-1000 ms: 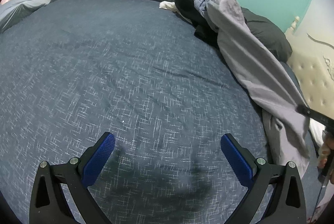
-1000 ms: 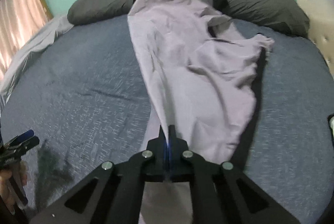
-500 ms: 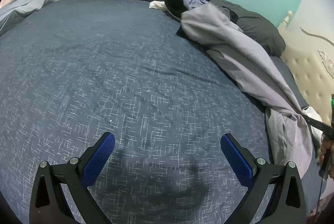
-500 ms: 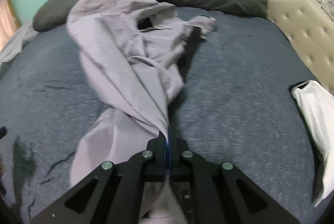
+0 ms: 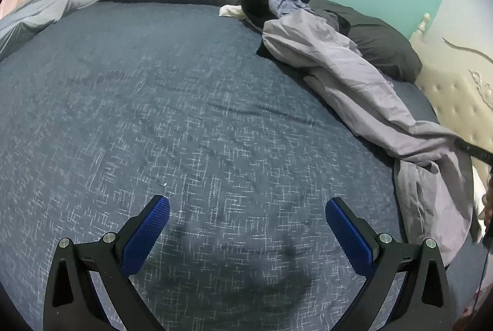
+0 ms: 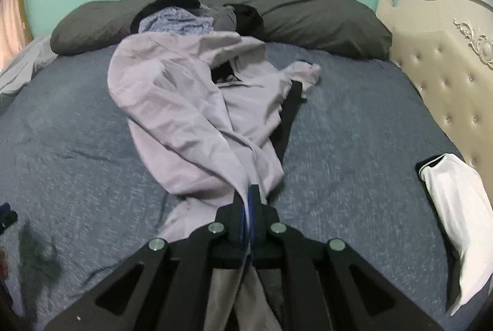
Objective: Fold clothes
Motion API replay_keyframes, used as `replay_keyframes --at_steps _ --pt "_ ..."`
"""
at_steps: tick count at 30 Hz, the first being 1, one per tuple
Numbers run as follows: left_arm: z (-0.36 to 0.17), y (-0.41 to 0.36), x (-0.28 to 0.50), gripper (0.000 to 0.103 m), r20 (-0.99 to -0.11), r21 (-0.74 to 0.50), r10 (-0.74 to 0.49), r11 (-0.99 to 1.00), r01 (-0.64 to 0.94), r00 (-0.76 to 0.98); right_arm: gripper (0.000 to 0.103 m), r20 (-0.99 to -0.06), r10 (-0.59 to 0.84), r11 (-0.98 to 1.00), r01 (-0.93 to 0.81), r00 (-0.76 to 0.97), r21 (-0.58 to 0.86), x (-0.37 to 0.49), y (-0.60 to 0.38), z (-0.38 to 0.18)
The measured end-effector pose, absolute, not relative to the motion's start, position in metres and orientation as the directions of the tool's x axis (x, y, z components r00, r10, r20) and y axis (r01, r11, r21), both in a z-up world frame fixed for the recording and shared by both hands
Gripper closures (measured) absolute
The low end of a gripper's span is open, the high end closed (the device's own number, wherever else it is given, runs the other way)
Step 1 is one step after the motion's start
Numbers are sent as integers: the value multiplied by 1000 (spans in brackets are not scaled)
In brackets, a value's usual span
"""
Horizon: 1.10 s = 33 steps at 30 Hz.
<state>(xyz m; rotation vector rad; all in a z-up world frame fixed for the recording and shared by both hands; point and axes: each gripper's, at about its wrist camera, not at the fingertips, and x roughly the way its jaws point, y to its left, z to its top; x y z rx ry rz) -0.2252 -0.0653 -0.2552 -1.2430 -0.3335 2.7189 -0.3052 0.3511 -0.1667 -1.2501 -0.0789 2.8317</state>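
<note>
The right gripper (image 6: 249, 192) pinches the grey cloth (image 6: 191, 103), stretched long on the bed (image 6: 354, 127). The left gripper (image 5: 246, 223) hangs open, empty. Next, it needs spreading flat.

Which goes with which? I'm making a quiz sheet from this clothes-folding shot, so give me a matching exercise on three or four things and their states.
1 left gripper
2 right gripper
3 lilac garment
4 white garment

a lies by the headboard
b open over bare sheet
c stretched from the pile
d shut on cloth

Pairs: 1-b, 2-d, 3-c, 4-a
</note>
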Motion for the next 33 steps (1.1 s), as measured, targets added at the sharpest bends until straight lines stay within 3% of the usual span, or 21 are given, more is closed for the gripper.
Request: replay_keyframes --at_steps 5,13,20,21,24,33 --pt "-257 -62 -226 0 -730 -258 224 -965 -43 -645 100 -730 73 -997 -49 -680 -55 -309 342 -158" --pt "-257 -71 -230 0 -729 -273 219 -962 -18 -648 100 -751 -18 -993 -74 -660 89 -299 359 -147" --pt "-256 -75 -231 0 -729 -275 212 -961 -6 -651 98 -764 -21 -994 -69 -645 86 -286 366 -144" --pt "-256 -75 -231 0 -729 -274 212 -962 -6 -651 94 -763 -16 -994 -70 -647 81 -285 367 -142" --pt "-256 -74 -230 0 -729 -273 211 -962 -7 -651 68 -752 -37 -995 -44 -658 87 -288 360 -138" --pt "-258 -76 -231 0 -736 -272 209 -962 -2 -644 65 -781 -62 -988 150 -622 -42 -347 281 -168"
